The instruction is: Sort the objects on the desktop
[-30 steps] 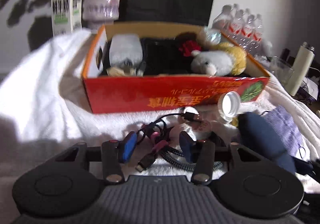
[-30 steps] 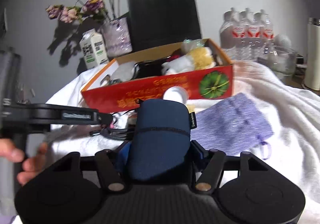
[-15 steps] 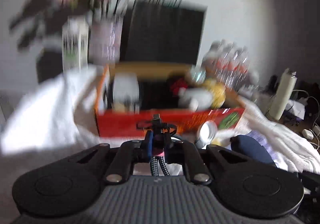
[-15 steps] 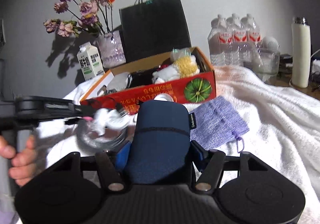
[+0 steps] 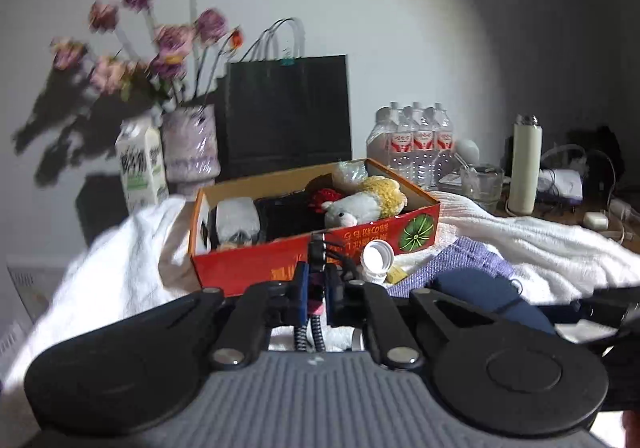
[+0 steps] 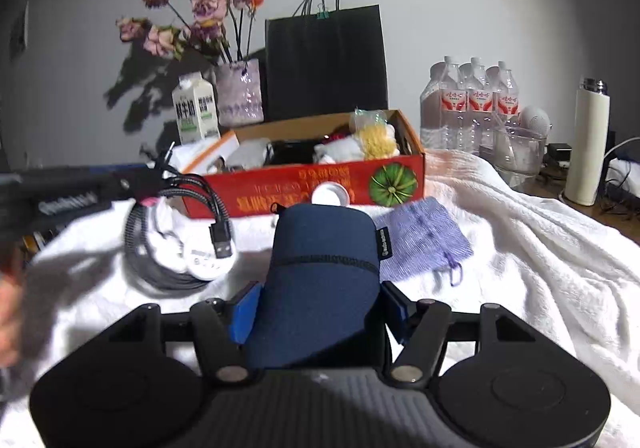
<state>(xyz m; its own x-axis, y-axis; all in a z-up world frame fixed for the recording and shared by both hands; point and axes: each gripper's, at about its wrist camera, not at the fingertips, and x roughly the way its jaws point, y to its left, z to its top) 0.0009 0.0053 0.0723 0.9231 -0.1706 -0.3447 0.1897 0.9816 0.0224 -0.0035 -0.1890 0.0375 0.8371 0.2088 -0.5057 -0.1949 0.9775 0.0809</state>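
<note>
L gripper [image 5: 316, 288]: jaws just closed, clamped on braided USB cable coil [image 6: 176, 232], held up off towel, near side of red box [image 5: 280, 260] | R gripper [image 6: 316, 312]: navy pouch [image 6: 320, 268] gripped btwn wide-set jaws, in front of box | purple drawstring bag [image 6: 424, 236] lying on white towel [image 6: 520, 248], btwn pouch & box

Left tool [image 5: 316, 290] clamped tight, raised; right tool [image 6: 318, 312] held partly spread, tilted down.

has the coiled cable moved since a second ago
Yes. The coiled cable lay on the white blanket; now it hangs lifted, clamped in the left gripper.
</note>
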